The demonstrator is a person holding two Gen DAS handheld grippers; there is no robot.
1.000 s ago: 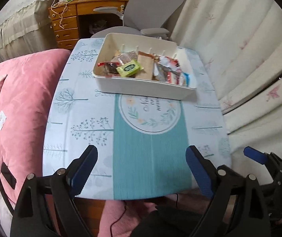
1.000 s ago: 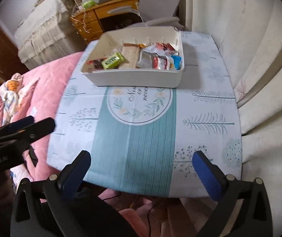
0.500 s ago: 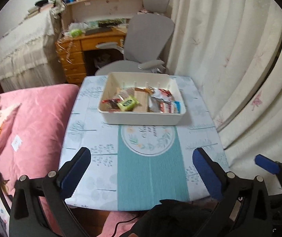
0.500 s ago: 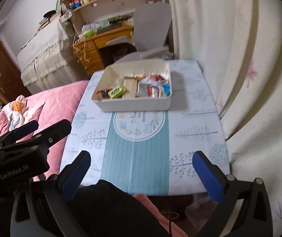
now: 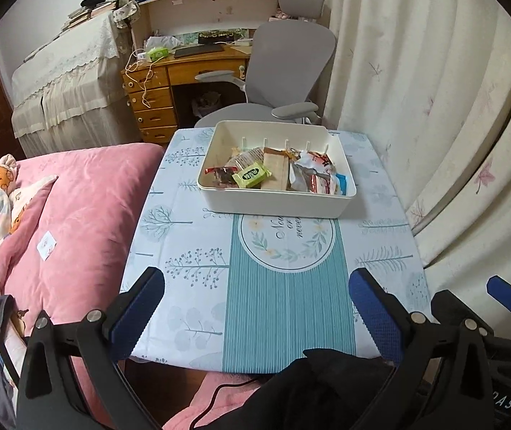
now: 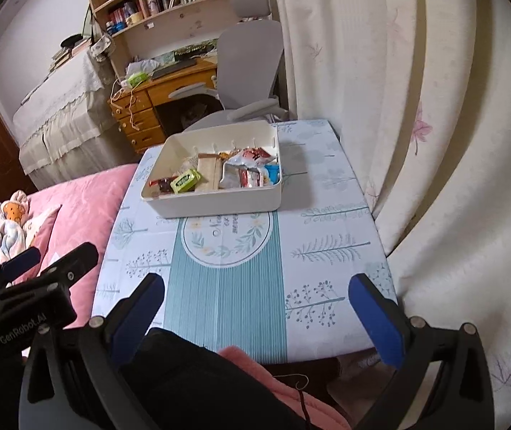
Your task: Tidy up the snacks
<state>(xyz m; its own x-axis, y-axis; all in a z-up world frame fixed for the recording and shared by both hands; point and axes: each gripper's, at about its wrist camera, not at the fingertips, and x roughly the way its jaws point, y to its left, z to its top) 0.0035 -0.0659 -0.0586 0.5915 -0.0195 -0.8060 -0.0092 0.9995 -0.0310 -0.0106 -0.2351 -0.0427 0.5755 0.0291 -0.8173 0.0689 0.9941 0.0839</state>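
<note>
Looking down the fingers: you have the white bin (image 5: pixel 277 199) well ahead of both grippers, at the far end of the table (image 5: pixel 184 286), with bare cloth between.
Snacks: the snacks (image 5: pixel 277 173) lie inside the bin, bunched against its near wall; a green packet (image 5: pixel 252 175) sits left of centre, a tan wrapper (image 5: pixel 275 172) in the middle, red and silver packs (image 5: pixel 314 175) to the right.
Left gripper: your left gripper (image 5: pixel 255 308) stands spread as wide as it goes, nothing between its blue pads (image 5: pixel 137 311), which hang over the near edge of the table, touching nothing.
Right gripper: your right gripper (image 6: pixel 255 308) is equally wide, empty, its pads (image 6: pixel 373 319) above the near edge, the bin far and a little left of its line.
Neighbours: in the right wrist view your left gripper shows at the near left, over the pink bedding (image 6: pixel 76 211); in the left wrist view the right gripper's tip shows at the near right.
Surroundings: a grey office chair (image 5: pixel 284 71) stands just behind the bin, a wooden desk (image 5: pixel 169 86) further left, cream curtains (image 5: pixel 434 107) along the right side.
In the way: nothing lies on the cloth between your fingers and the bin; dark clothing (image 5: pixel 309 394) fills the near bottom of both views.
</note>
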